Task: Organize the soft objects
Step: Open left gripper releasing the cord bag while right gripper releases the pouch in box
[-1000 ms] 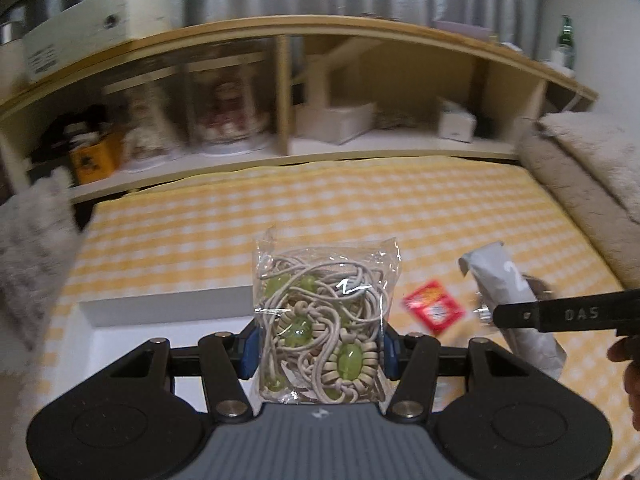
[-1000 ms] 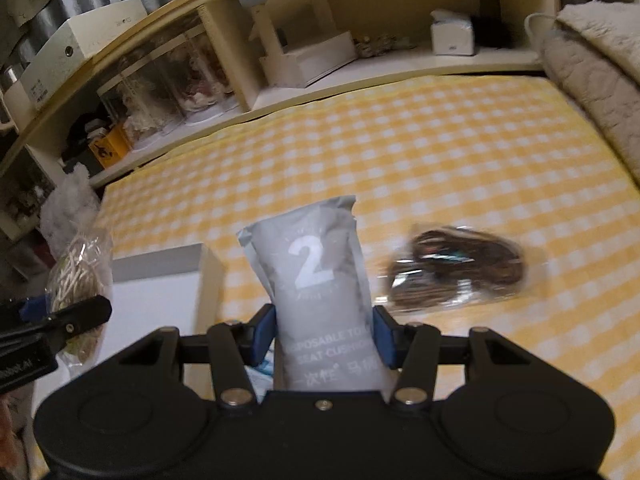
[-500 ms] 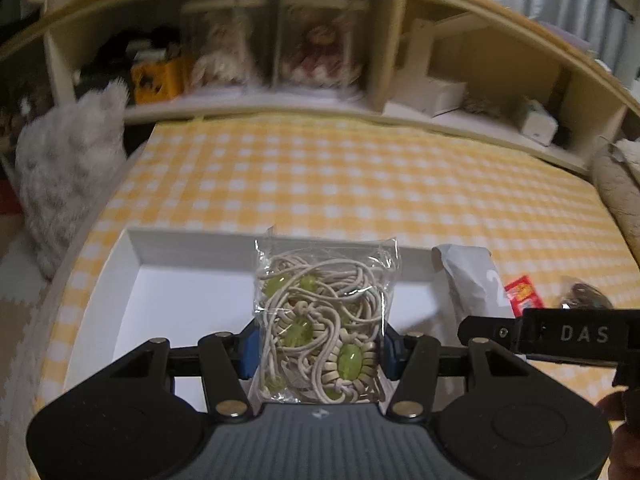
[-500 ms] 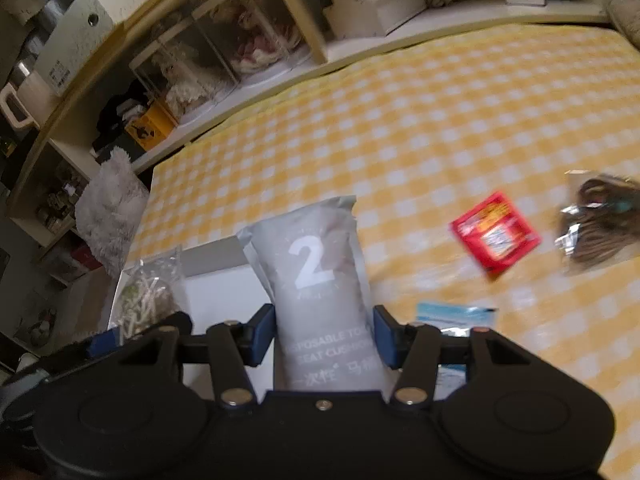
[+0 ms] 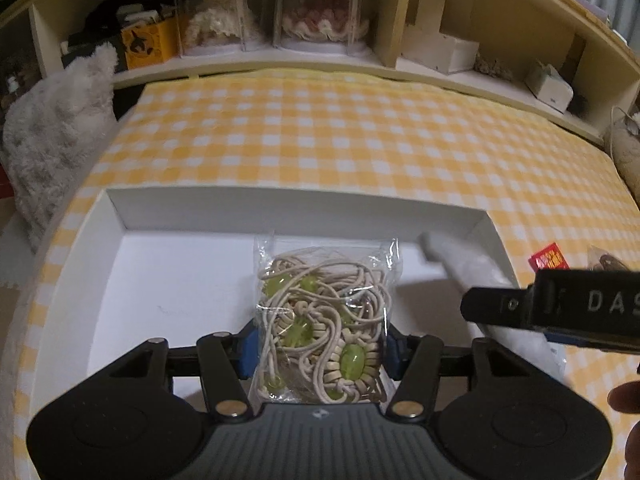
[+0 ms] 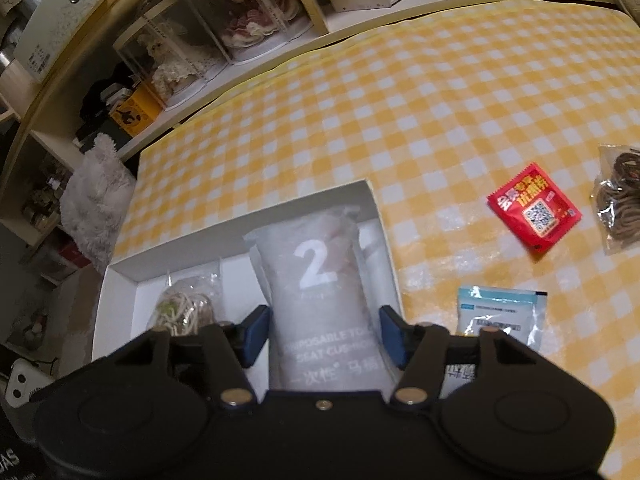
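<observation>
A clear bag of beige cord with green beads [image 5: 324,312] stands between the blue pads of my left gripper [image 5: 320,344], low over the open white box [image 5: 280,204]. The jaws are opening, but the pads still touch the bag's sides. In the right wrist view, a grey packet marked "2" [image 6: 316,276] sits between the jaws of my right gripper [image 6: 324,328], inside the box's [image 6: 200,248] right end. Those jaws are opening, the pads stand just off the packet, and the packet looks blurred. The cord bag [image 6: 184,308] shows at its left.
On the yellow checked cloth to the right of the box lie a red sachet [image 6: 534,208], a blue-and-white sachet [image 6: 500,312] and a bag of dark cords [image 6: 620,196]. A fluffy white cushion [image 5: 52,148] sits at the left edge. Shelves with boxed dolls line the back.
Both grippers have moved left and down over the white box. The right jaws have widened off the grey packet, which now sits lower in the box.
</observation>
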{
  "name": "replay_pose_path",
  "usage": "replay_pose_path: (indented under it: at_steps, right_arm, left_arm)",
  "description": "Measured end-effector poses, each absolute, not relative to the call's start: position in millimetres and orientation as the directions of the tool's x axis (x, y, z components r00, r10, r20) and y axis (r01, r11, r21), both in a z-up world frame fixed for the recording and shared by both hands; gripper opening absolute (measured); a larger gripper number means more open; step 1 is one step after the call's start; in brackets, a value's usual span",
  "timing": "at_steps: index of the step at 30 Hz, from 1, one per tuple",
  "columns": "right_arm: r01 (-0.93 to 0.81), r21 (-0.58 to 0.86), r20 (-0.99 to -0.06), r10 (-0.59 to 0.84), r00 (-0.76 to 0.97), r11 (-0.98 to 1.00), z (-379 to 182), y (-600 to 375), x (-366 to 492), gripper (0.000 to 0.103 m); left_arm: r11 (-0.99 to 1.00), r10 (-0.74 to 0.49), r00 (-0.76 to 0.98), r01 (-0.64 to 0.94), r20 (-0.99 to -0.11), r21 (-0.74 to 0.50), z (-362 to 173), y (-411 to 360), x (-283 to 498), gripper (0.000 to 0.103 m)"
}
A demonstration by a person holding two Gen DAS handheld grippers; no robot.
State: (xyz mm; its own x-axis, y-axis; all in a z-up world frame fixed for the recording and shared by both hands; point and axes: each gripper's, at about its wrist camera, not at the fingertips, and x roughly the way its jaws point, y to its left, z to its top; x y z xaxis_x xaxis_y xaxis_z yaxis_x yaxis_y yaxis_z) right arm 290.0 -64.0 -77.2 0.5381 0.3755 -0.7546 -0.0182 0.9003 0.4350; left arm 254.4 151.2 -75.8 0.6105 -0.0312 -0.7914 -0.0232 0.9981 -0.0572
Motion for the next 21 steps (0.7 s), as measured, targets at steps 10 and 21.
replay_pose_path:
  at_steps: [10,21]
  right_arm:
    - [-0.02,0.458,-0.748,0.397,0.532,0.889,-74,-72,283,0.067]
    - [-0.042,0.465,-0.728,0.409,0.55,0.884,-59,-86,268,0.079]
  left_arm:
    - [0.996,-0.019,0.609,-0.06,-0.793,-0.069,-63,153,242,0.085]
    - [1.0,0.003,0.64,-0.006,-0.769,-0.001,-44,137,220,0.096]
